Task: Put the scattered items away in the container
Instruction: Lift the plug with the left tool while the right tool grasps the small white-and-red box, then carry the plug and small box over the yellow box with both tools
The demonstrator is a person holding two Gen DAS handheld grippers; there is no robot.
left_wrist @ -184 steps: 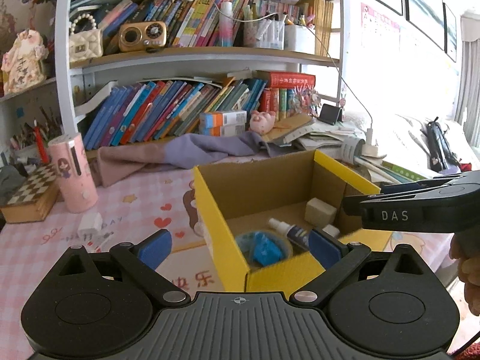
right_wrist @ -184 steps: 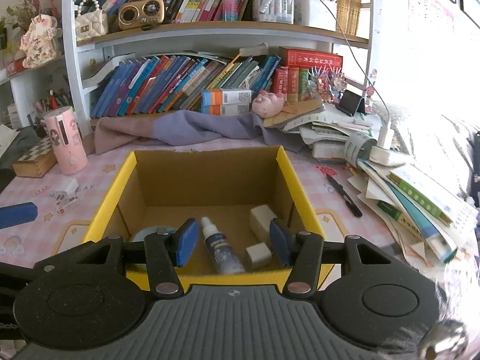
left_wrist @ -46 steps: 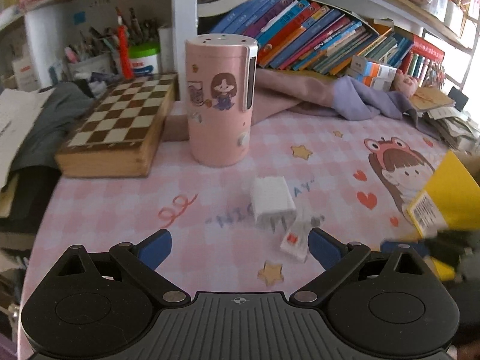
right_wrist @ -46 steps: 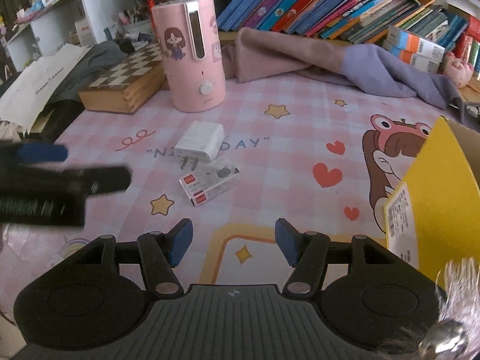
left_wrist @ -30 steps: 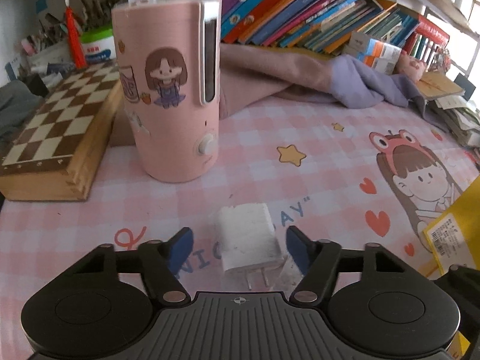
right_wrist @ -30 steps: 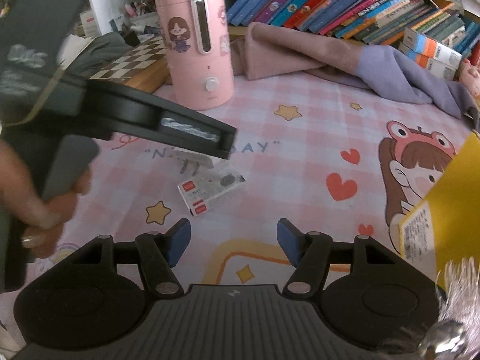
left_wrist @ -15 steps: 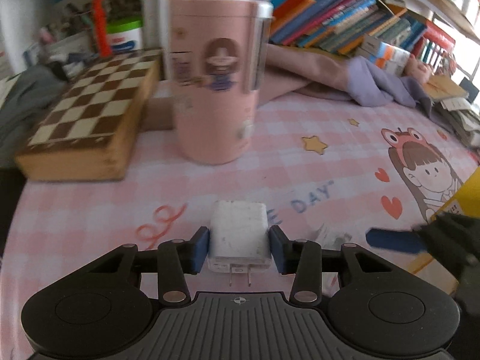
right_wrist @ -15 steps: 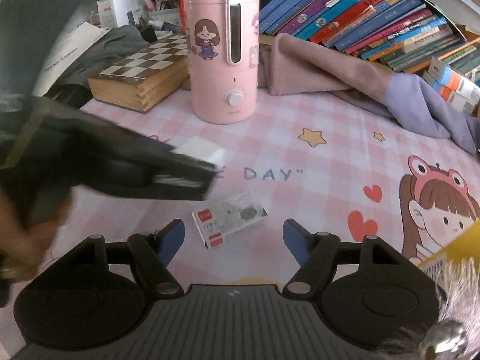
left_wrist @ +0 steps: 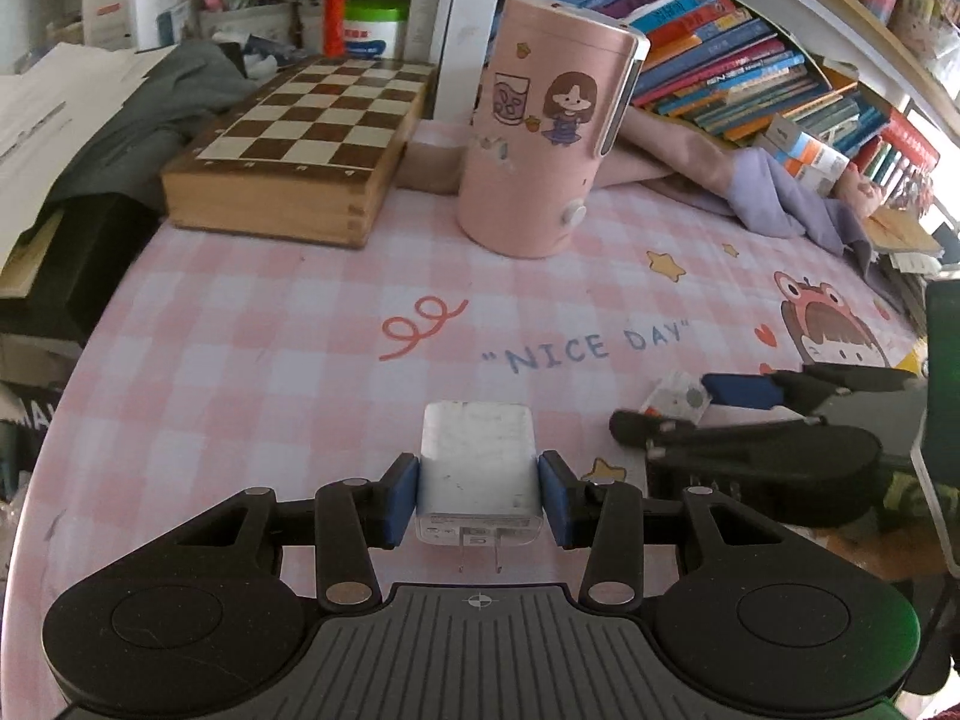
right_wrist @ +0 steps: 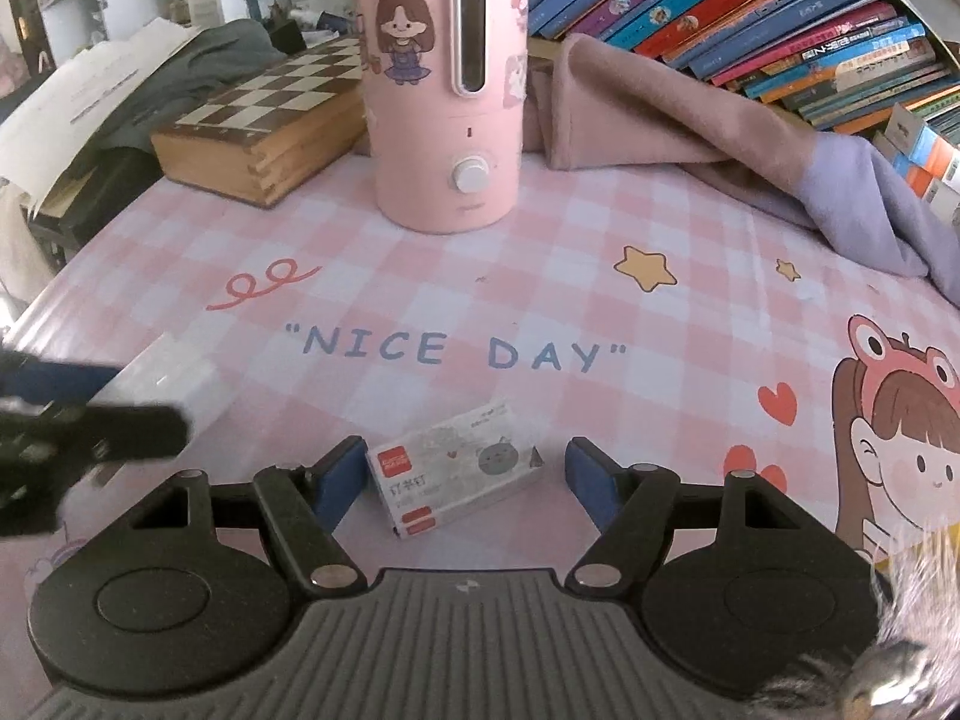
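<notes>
Left gripper (left_wrist: 478, 500) pinches the white charger (left_wrist: 477, 468) by its smooth hard sides, left of the staple box (right_wrist: 459, 468); slick plastic may slip if tilted. Right gripper (right_wrist: 465, 475), jaws spread and closing, straddles that small flat cardboard box; may skid on the glossy mat (right_wrist: 540, 276).

1. Your left gripper (left_wrist: 478, 498) has the charger (left_wrist: 477, 468) between its pads, near the table's (left_wrist: 240, 360) near edge.
2. The staple box (right_wrist: 456, 474) lies on the table right of the charger, between your right gripper's (right_wrist: 465, 480) fingers, apart from the pads.
3. The humidifier (right_wrist: 441, 84) stands toward the far edge, behind both.
4. The chessboard box (left_wrist: 300, 144) sits left of the humidifier.
5. The folded cloth (right_wrist: 690, 138) lies to its right, before the books (right_wrist: 750, 12).
</notes>
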